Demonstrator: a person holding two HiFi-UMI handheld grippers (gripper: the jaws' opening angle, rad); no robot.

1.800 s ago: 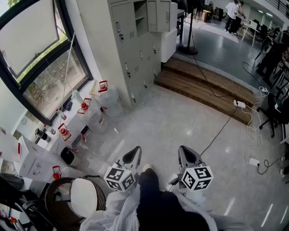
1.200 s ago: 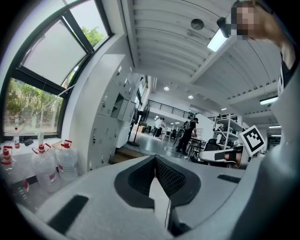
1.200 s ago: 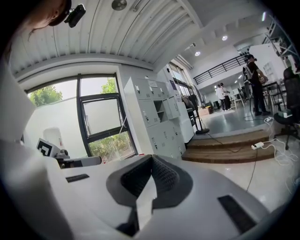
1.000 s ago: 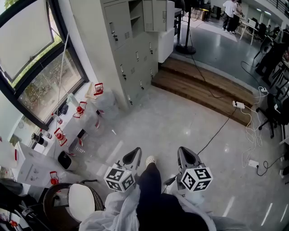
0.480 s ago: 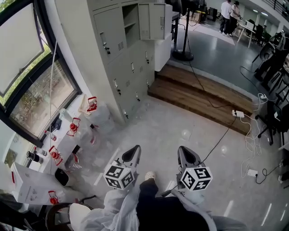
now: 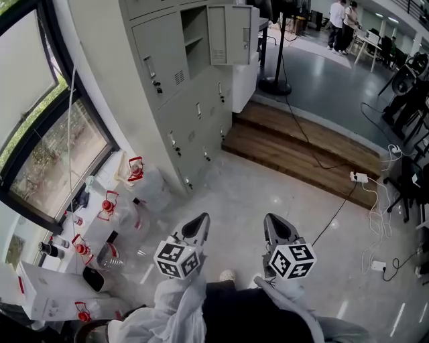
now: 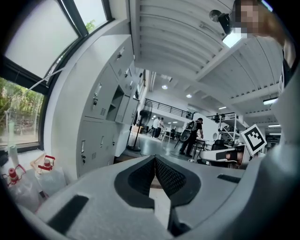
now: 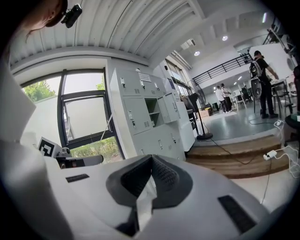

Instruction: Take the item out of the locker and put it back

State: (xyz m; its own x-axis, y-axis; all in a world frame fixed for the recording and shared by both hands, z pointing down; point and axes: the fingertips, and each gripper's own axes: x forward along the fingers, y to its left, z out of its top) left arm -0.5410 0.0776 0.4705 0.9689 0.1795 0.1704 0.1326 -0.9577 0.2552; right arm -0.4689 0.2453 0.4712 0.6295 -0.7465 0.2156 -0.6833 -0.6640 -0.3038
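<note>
A grey bank of lockers (image 6: 175, 100) stands ahead on the left, also seen in the left gripper view (image 7: 101, 117) and the right gripper view (image 8: 140, 117). One upper door (image 6: 228, 33) hangs open, and the compartment (image 6: 194, 37) behind it shows only a shelf; no item can be made out inside. My left gripper (image 6: 200, 220) (image 7: 154, 159) and right gripper (image 6: 271, 221) (image 8: 150, 160) are held side by side over the floor, well short of the lockers. Both are shut with nothing between the pads.
Water jugs with red caps (image 6: 137, 177) and a white box (image 6: 47, 291) line the window wall on the left. A wooden step (image 6: 295, 151) runs past the lockers, with a fan stand (image 6: 275, 84) on it. A cable and power strip (image 6: 358, 177) lie on the right. People (image 6: 342, 20) stand far back.
The lockers have come nearer and larger in the head view as the person walks towards them. Both grippers keep their place in the view and stay shut.
</note>
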